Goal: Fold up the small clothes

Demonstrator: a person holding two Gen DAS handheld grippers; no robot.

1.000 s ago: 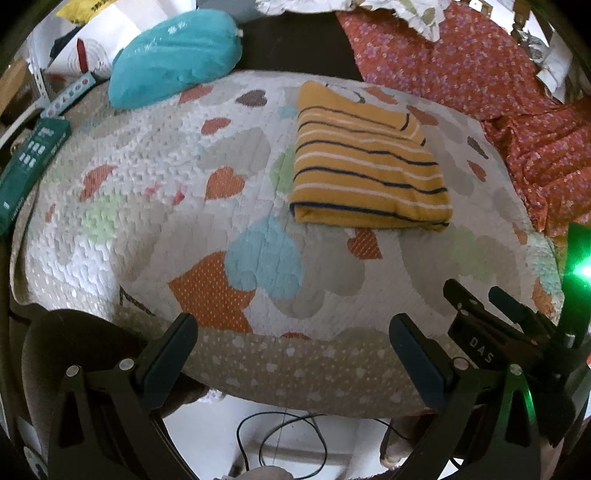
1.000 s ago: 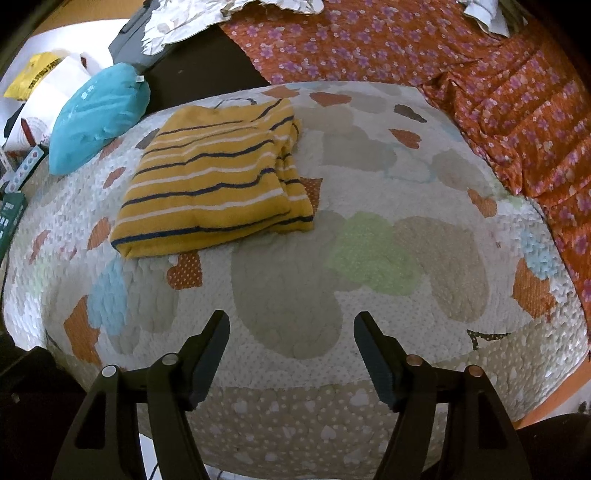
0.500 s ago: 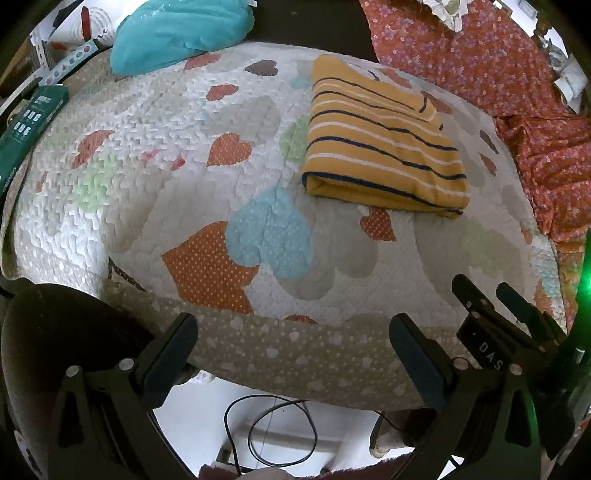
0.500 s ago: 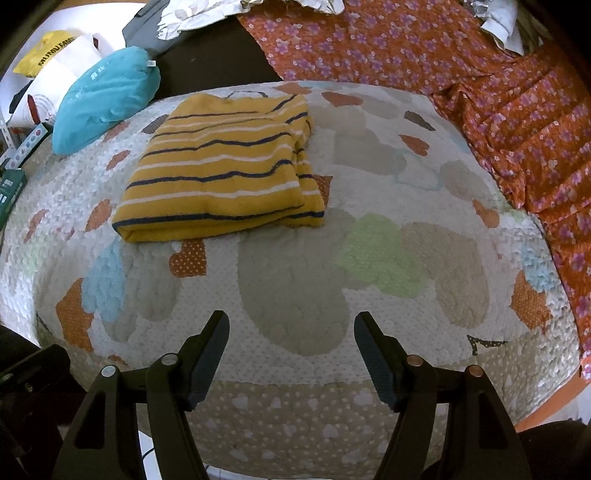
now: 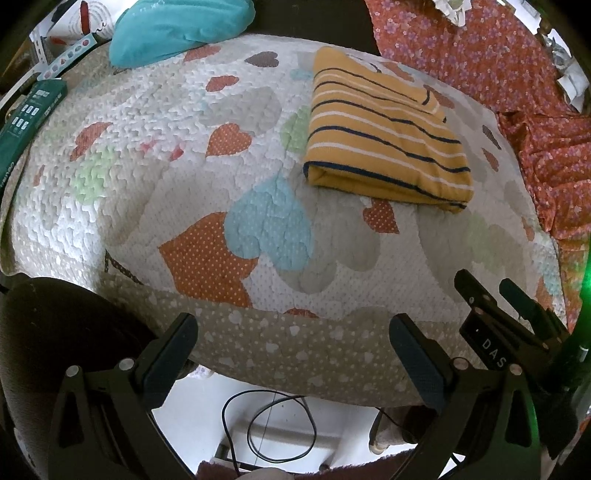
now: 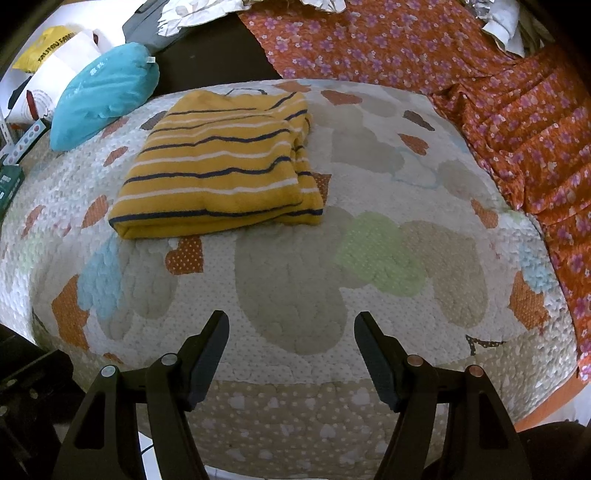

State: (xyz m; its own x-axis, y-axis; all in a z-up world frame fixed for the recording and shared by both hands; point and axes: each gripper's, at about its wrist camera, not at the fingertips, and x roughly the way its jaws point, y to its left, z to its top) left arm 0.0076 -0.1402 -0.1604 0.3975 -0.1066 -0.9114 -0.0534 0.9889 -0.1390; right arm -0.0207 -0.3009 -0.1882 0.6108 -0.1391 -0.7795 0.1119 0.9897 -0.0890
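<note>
From the left wrist view, the yellow striped garment [image 5: 384, 144] lies folded into a neat thick rectangle on the far right part of the heart-patterned quilt [image 5: 192, 155], well apart from the left gripper [image 5: 293, 354], which hangs spread and empty over the quilt's near edge. A teal pillow [image 5: 177, 27] sits at the far left.

From the right wrist view, the same garment [image 6: 221, 166] shows stacked layers with a slightly uneven right edge. The right gripper [image 6: 291, 347] is spread, holding nothing. This piece looks finished; no other unfolded small garment is visible.
</note>
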